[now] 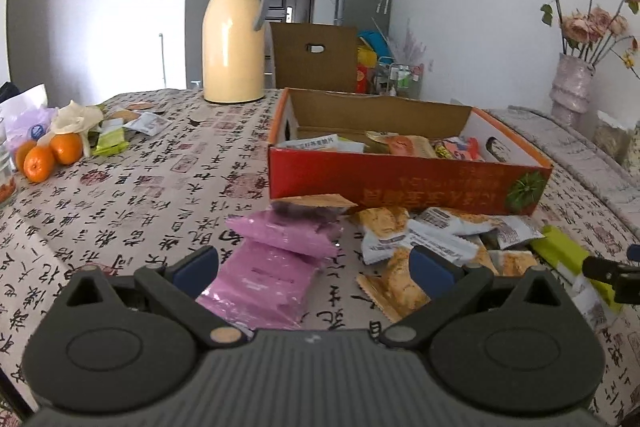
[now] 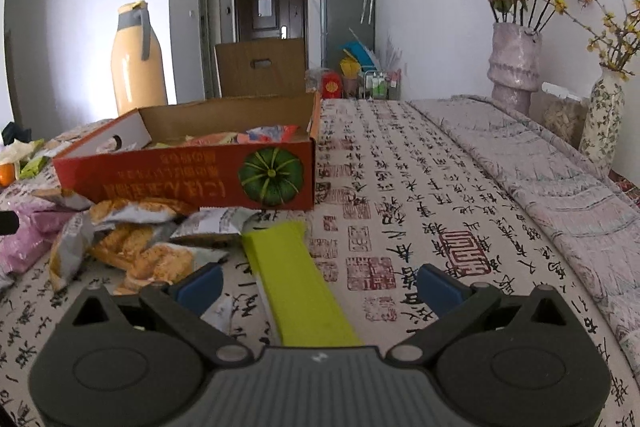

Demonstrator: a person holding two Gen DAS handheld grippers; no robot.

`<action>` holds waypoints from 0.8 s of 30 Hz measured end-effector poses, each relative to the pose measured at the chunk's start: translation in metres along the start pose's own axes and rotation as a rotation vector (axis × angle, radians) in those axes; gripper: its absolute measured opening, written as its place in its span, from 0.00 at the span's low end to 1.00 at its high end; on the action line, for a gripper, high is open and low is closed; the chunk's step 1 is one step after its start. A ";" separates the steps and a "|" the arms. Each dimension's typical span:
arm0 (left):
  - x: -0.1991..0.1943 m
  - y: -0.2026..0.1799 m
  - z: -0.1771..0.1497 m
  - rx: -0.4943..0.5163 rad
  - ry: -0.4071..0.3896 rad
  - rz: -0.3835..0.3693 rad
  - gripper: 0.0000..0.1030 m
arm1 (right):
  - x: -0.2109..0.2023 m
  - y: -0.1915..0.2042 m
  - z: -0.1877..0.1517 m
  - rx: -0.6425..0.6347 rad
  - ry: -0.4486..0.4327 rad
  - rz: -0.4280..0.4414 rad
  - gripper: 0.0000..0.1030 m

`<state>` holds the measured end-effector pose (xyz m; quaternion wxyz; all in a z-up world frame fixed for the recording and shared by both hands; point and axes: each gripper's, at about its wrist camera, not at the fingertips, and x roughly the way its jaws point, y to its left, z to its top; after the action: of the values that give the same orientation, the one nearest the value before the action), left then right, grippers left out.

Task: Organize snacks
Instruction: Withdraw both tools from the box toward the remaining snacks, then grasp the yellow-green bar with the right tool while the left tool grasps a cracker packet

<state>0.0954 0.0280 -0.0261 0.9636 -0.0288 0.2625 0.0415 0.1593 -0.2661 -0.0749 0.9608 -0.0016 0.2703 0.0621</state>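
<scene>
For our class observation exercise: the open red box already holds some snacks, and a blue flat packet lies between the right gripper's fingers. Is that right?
Not quite: the flat packet between the right gripper fingers is lime green, not blue, as the right wrist view shows. The open red box does already hold some snacks.

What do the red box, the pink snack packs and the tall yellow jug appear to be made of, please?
Red box: corrugated cardboard, printed glossy red outside, raw brown inside with thin folded flaps.
Pink snack packs: thin plastic film, probably; they crinkle and catch glints.
Yellow jug: smooth, glossy shell with soft window reflections, either painted metal or plastic; its grey collar and handle look like matte plastic.
</scene>
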 end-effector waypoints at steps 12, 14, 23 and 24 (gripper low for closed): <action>-0.002 0.002 -0.002 -0.007 0.006 0.007 1.00 | 0.038 0.000 0.012 -0.104 0.180 0.103 0.61; -0.003 0.003 -0.002 -0.010 0.006 0.005 1.00 | 0.039 0.000 0.013 -0.112 0.186 0.125 0.52; -0.007 0.006 0.000 -0.020 0.003 0.004 1.00 | 0.027 0.008 0.009 -0.114 0.135 0.134 0.32; -0.007 0.007 0.000 -0.021 0.003 0.005 1.00 | 0.024 0.008 0.009 -0.103 0.117 0.130 0.32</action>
<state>0.0887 0.0342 -0.0228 0.9627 -0.0383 0.2636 0.0466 0.1830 -0.2551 -0.0793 0.9359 -0.0369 0.3220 0.1378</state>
